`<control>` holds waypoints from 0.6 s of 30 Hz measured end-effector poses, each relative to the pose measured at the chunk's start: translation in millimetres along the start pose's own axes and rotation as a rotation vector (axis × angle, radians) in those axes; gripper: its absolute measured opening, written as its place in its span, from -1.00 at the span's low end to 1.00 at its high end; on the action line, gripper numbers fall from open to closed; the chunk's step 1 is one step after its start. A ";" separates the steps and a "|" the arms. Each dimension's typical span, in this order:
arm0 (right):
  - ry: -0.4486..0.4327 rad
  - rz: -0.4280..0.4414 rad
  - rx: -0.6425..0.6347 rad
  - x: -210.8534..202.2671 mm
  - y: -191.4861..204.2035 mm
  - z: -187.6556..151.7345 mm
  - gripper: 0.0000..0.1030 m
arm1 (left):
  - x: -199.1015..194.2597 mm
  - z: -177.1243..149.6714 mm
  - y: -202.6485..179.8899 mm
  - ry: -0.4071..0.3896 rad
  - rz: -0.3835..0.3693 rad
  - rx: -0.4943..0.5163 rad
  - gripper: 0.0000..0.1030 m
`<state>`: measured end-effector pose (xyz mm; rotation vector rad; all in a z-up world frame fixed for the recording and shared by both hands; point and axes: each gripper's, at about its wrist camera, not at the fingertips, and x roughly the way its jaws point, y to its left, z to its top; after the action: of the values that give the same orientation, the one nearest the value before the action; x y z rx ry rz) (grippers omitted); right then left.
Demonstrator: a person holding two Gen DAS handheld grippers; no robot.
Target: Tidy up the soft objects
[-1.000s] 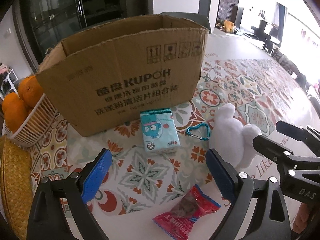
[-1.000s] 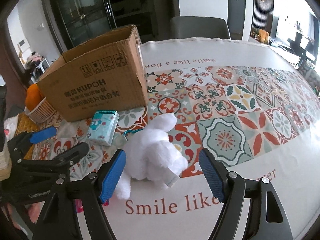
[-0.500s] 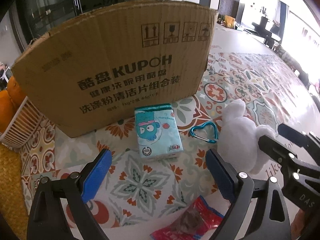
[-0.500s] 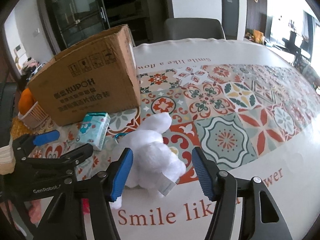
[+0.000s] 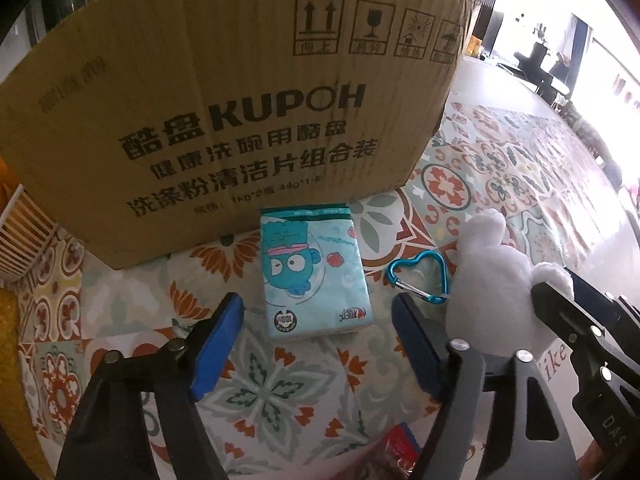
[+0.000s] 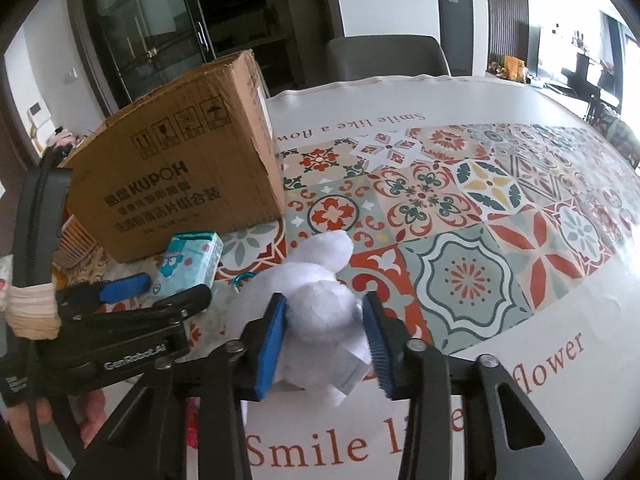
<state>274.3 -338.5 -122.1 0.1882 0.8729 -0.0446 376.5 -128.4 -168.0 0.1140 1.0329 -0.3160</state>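
Note:
A white plush toy (image 6: 320,264) lies on the patterned tablecloth, and my right gripper (image 6: 325,304) is closing on it, with both blue pads pressing into its body. A teal tissue pack (image 5: 312,272) with a cartoon face lies flat in front of the cardboard box (image 5: 240,100). My left gripper (image 5: 316,312) hovers just short of the pack's near end. Its jaws are closing, and neither pad touches the pack. In the left wrist view the plush toy (image 5: 488,280) sits to the right, partly hidden by the right gripper's black fingers.
A blue heart-shaped carabiner (image 5: 420,276) lies between pack and plush. A red snack packet (image 5: 396,452) sits near the bottom edge. A white basket (image 5: 24,236) stands left of the box. A grey chair (image 6: 384,56) stands at the table's far side.
My right jaws have closed in from wide apart onto the plush toy. The left gripper has dropped closer to the tissue pack and its jaws have narrowed.

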 end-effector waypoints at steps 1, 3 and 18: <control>-0.002 -0.004 -0.002 -0.1 0.9 0.4 -0.30 | 3.2 0.6 -1.1 0.004 -0.006 -0.002 0.33; -0.005 -0.012 -0.011 -0.7 2.7 0.5 -0.31 | 6.9 0.1 -0.3 0.017 -0.017 -0.008 0.17; -0.014 0.014 -0.004 -12.3 7.7 -1.8 -0.35 | 4.0 -17.0 -7.5 -0.009 -0.054 0.018 0.02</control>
<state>266.0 -331.0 -112.7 0.1900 0.8579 -0.0310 362.0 -132.2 -179.6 0.1007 1.0261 -0.3744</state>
